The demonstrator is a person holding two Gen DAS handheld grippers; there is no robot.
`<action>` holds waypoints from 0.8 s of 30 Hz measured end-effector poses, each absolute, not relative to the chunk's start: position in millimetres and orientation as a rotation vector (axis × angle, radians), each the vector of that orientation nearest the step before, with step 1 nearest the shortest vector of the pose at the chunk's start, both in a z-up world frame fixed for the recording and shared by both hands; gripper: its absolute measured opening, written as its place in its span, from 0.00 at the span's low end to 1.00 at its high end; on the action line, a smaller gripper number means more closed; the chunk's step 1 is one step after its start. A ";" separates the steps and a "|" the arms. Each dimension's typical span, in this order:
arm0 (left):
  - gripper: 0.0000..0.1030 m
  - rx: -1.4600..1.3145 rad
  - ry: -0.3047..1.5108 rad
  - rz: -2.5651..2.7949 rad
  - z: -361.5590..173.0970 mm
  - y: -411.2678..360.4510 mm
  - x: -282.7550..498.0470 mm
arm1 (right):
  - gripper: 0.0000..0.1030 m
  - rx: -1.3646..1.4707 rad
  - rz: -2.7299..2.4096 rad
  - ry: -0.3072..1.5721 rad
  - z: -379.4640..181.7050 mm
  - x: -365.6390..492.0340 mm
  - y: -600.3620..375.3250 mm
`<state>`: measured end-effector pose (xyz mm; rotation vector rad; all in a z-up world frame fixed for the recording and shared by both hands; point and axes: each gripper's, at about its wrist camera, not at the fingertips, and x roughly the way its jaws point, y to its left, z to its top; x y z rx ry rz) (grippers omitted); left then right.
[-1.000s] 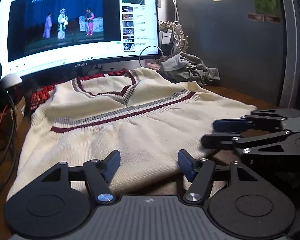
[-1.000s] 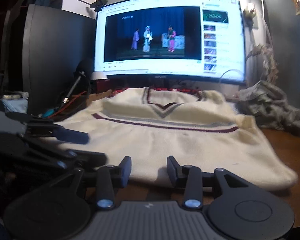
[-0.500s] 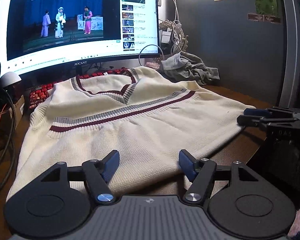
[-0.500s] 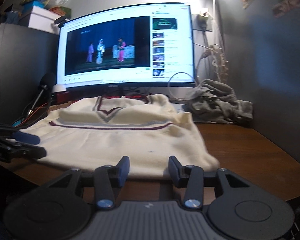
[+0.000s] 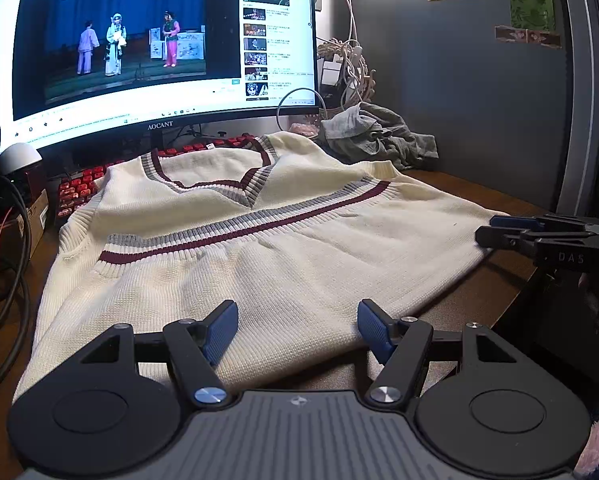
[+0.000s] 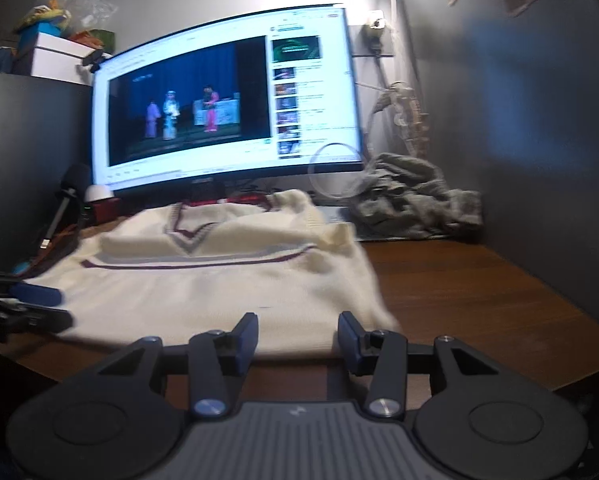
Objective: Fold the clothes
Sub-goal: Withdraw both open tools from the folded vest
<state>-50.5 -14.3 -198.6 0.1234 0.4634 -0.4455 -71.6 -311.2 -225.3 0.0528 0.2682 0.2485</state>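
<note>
the vest (image 5: 267, 264) lay flat on the desk (image 6: 479, 300), soft, light and likely floppy; best pinched at the hem corners. left gripper (image 5: 295, 330) and right gripper (image 6: 297, 338) were spread, empty.

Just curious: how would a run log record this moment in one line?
stage: pre-grasp | vest: flat on desk | left tool: open | right tool: open

Left tongs (image 5: 297, 330): jaws spread wide, level, pointing toward 12 o'clock. Right tongs (image 6: 297, 340): jaws likewise parted, level; seen from the left wrist at 3 o'clock, turned edge-on.
</note>
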 end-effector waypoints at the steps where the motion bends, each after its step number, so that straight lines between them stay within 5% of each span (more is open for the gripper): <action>1: 0.64 0.123 0.464 -0.445 -198.6 -14.4 -50.5 | 0.46 0.048 0.257 0.268 -225.3 -71.4 -307.1; 4: 0.64 0.124 0.465 -0.445 -198.4 -14.6 -50.1 | 0.52 0.035 0.284 0.266 -225.4 -70.7 -294.7; 24: 0.64 0.124 0.466 -0.443 -197.8 -15.0 -50.7 | 0.47 0.047 0.338 0.276 -223.5 -73.2 -281.1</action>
